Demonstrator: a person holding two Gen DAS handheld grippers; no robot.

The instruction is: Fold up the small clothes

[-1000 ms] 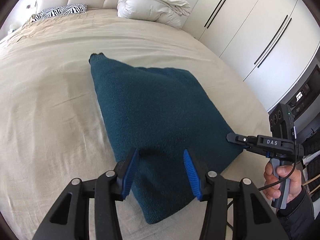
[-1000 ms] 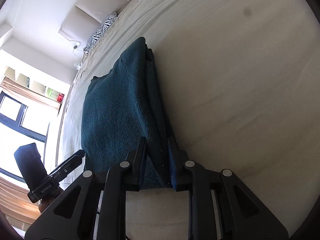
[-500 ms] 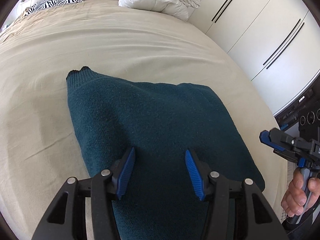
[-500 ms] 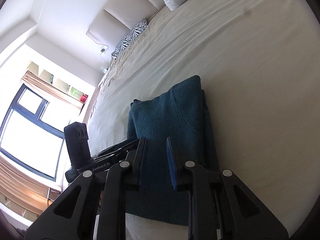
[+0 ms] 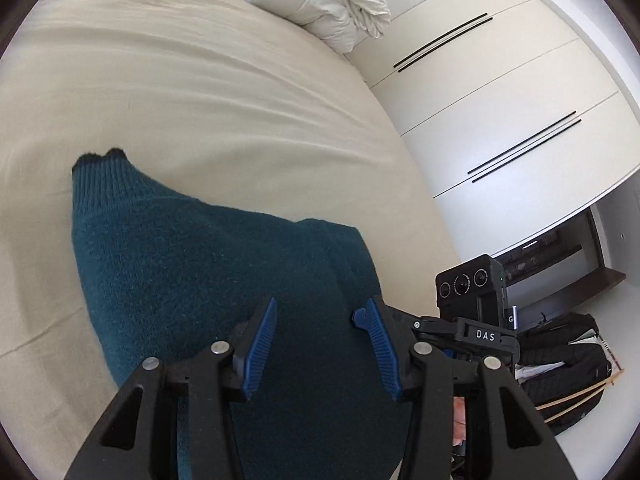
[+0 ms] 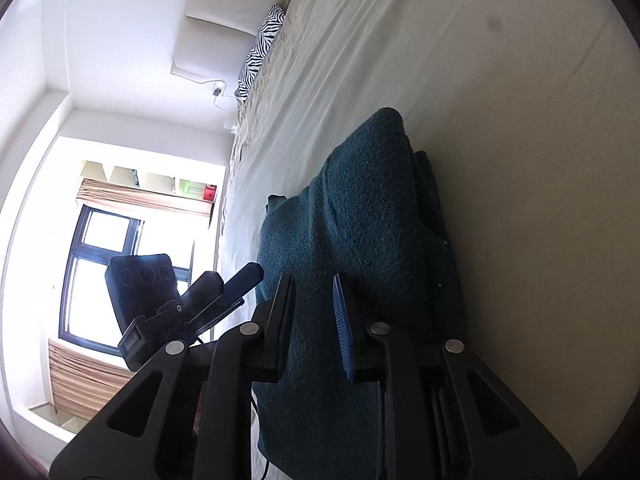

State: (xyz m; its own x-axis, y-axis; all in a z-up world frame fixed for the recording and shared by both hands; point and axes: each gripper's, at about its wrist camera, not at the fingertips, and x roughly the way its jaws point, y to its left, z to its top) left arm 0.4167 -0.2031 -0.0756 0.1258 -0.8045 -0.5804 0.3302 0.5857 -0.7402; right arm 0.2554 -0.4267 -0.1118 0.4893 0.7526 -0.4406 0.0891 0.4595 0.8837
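A dark teal knitted sweater lies folded on the beige bed, its ribbed cuff pointing away at the upper left. My left gripper is open and empty, hovering over the near part of the sweater. The sweater also shows in the right wrist view, folded in layers. My right gripper is open and empty just above the sweater's near end. The right gripper also appears in the left wrist view, close beside my left one. The left gripper shows in the right wrist view.
White folded duvet at the head of the bed. White wardrobe doors along the bed's right side. Dark bags on the floor at right. Zebra pillow and window in the right wrist view.
My right gripper has let go of the sweater's edge and opened. Both grippers have moved in over the sweater and closer together. The sweater now lies flat.
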